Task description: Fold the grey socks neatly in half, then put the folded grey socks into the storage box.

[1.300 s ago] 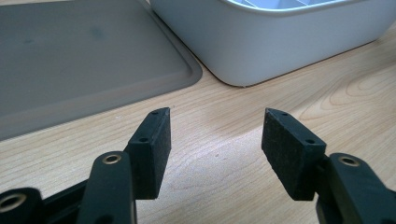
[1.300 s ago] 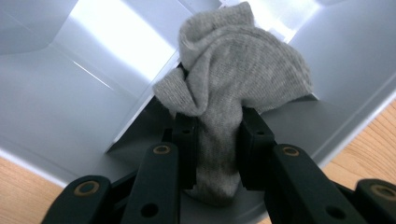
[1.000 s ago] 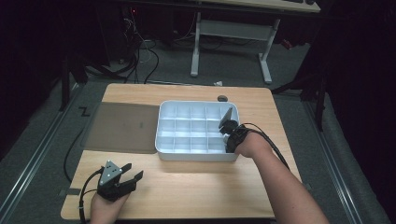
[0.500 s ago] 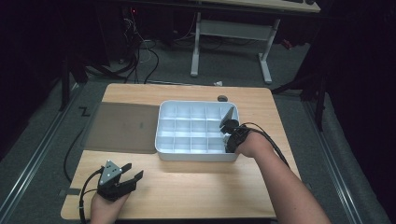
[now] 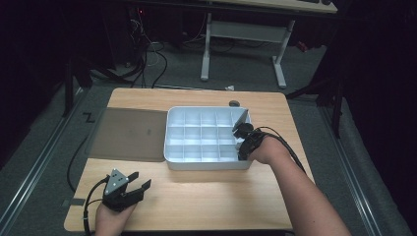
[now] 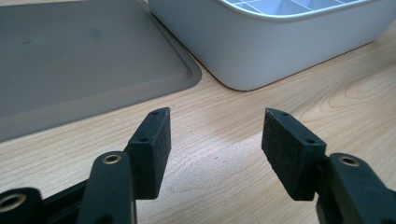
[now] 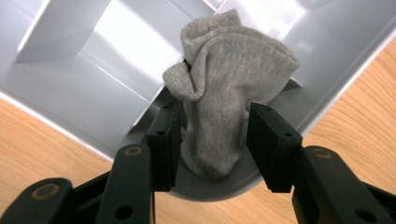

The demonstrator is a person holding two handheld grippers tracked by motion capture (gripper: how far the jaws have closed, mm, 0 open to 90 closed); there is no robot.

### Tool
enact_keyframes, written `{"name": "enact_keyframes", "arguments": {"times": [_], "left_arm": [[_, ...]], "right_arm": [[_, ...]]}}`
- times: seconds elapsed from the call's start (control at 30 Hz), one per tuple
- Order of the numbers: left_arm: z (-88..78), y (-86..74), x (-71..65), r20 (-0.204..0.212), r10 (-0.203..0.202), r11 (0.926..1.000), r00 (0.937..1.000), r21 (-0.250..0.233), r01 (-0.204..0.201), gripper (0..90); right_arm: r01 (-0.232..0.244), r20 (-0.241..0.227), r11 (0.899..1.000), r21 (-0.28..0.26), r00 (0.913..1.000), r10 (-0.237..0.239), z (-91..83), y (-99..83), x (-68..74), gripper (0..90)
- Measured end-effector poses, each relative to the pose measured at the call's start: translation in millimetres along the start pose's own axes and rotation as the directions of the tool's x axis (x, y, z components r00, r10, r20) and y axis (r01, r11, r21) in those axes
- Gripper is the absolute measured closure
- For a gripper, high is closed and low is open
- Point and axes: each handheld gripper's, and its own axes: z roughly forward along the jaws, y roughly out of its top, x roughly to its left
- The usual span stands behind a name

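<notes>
- Right tool (image 7: 212, 135): the right hand (image 5: 263, 147) reaches in from the bench's near right corner, forearm angled up and left, and holds the tool at the right end of the white compartment tray (image 5: 206, 164), pointing down into it.
- Right tool state: the jaws have just been opening. In the right gripper view a grey sock (image 7: 224, 93) stands bunched between them; a narrow gap shows at each pad, so the pads flank the sock without pressing it.
- Sock location: in a compartment at the tray's right end, near the right edge of the bench (image 5: 196, 196). Its lower end sits on the compartment floor and its folded top leans against the tray wall. Which row it is in cannot be told.
- Left tool (image 6: 215, 140): the left hand (image 5: 110, 219) rests at the near left corner of the bench, with the tool lying low and level, aimed toward the tray. Its jaws are spread wide with nothing between them.
- A grey mat (image 5: 130, 133) lies flat on the bench, touching the tray's left side.
- No brand, label or readable writing is visible.
- Compared with a second ago: both hands and the tray hold the same positions; the right tool's wider jaw gap is the only change.
</notes>
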Motion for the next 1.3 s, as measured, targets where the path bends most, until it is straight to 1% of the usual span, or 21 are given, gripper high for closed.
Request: {"name": "enact_keyframes", "arguments": {"times": [0.07,0.13,0.17,0.2,0.27,0.43,0.47,0.53,0.6,0.7,0.77,0.8,0.9,0.93,0.97,1.0,1.07,1.17,1.23,1.27,1.3], "left_arm": [[0.0,0.0,-0.1,0.0,-0.001,1.0,1.0,-0.001,0.001,43.0],[0.1,-0.1,-0.1,0.001,-0.001,1.0,1.0,0.001,0.001,43.1],[0.2,-0.1,-0.2,0.001,-0.001,1.0,1.0,0.002,0.001,43.1],[0.4,-0.1,-0.2,0.001,-0.001,1.0,1.0,0.001,0.001,43.0],[0.6,-0.1,-0.3,0.002,0.0,1.0,1.0,0.003,0.0,43.1],[1.3,-0.2,-1.0,0.001,0.001,1.0,1.0,0.004,-0.001,43.0],[1.5,-0.2,-1.2,0.001,0.002,1.0,1.0,0.005,-0.002,43.0],[1.6,0.0,-1.6,0.001,0.001,1.0,1.0,0.004,-0.001,43.1],[1.6,0.4,-2.0,0.003,0.003,1.0,1.0,0.004,-0.003,43.0],[3.0,0.8,-2.7,0.003,0.004,1.0,1.0,0.004,-0.004,43.0],[3.5,0.6,-2.8,0.003,0.004,1.0,1.0,0.005,-0.004,43.0],[3.5,0.4,-2.7,0.005,0.003,1.0,1.0,0.006,-0.003,43.0],[2.7,0.2,-1.8,0.004,0.003,1.0,1.0,0.007,-0.003,43.0],[2.6,0.1,-1.4,0.003,0.002,1.0,1.0,0.005,-0.002,43.0],[2.5,0.2,-1.0,0.003,0.0,1.0,1.0,0.005,0.0,43.0],[2.7,0.1,-0.8,0.003,0.0,1.0,1.0,0.005,0.0,43.0],[3.0,-0.1,-1.0,0.003,0.0,1.0,1.0,0.005,0.0,43.0],[3.1,-0.1,-1.2,0.002,0.002,1.0,1.0,0.005,-0.002,43.0],[3.1,-0.2,-0.9,0.004,0.001,1.0,1.0,0.007,-0.001,43.0],[3.3,-0.2,-0.8,0.005,0.001,1.0,1.0,0.008,-0.001,43.0],[3.3,-0.1,-0.7,0.006,0.001,1.0,1.0,0.01,-0.001,43.0]], "right_arm": [[0.019,0.0,1.0,-0.014,0.9998,-0.019,-3.7,0.0,-2.0,54.3],[-0.02,-0.007,1.0,-0.014,0.9998,0.019,-7.6,-0.7,-0.4,53.2],[-0.008,-0.008,1.0,-0.022,0.9999,0.008,-10.0,-0.7,-1.5,52.7],[-0.035,-0.01,0.999,-0.015,0.9993,0.035,-12.2,-1.3,0.0,52.7],[-0.008,-0.014,0.999,-0.038,0.9999,0.007,-15.9,-1.4,-2.1,52.5],[-0.016,-0.026,0.998,-0.063,0.9996,0.014,-25.2,-2.7,-3.6,52.1],[-0.027,-0.033,0.997,-0.068,0.9991,0.025,-26.9,-3.0,-3.5,52.6],[-0.026,-0.037,0.996,-0.08,0.999,0.023,-29.4,-3.4,-3.9,55.9],[-0.021,-0.033,0.995,-0.099,0.9993,0.018,-32.2,-3.9,-4.2,63.4],[0.0,0.003,0.993,-0.122,1.0,0.0,-34.2,-4.6,-4.5,83.8],[0.001,0.016,0.992,-0.126,0.9999,0.001,-33.5,-4.6,-4.8,89.4],[0.002,0.013,0.992,-0.125,0.9999,0.0,-32.6,-4.4,-5.3,90.0],[-0.004,0.016,0.996,-0.094,0.9999,0.005,-25.9,-3.5,-5.9,90.0],[0.02,0.022,0.996,-0.086,0.9996,-0.018,-23.4,-3.0,-6.8,90.0],[0.024,0.026,0.996,-0.084,0.9994,-0.022,-21.2,-2.7,-6.9,90.0],[0.01,0.021,0.997,-0.08,0.9997,-0.009,-19.8,-2.2,-6.1,90.0],[0.021,0.022,0.997,-0.072,0.9996,-0.02,-16.4,-0.6,-7.3,90.0],[0.016,0.021,0.998,-0.065,0.9997,-0.015,-11.5,1.5,-6.7,90.0],[0.031,0.022,0.997,-0.074,0.9993,-0.029,-9.9,3.6,-6.3,90.0],[0.005,0.021,0.998,-0.06,0.9998,-0.003,-9.7,4.6,-4.0,90.0],[0.024,0.021,0.998,-0.062,0.9995,-0.023,-7.7,5.6,-5.3,90.0]]}}
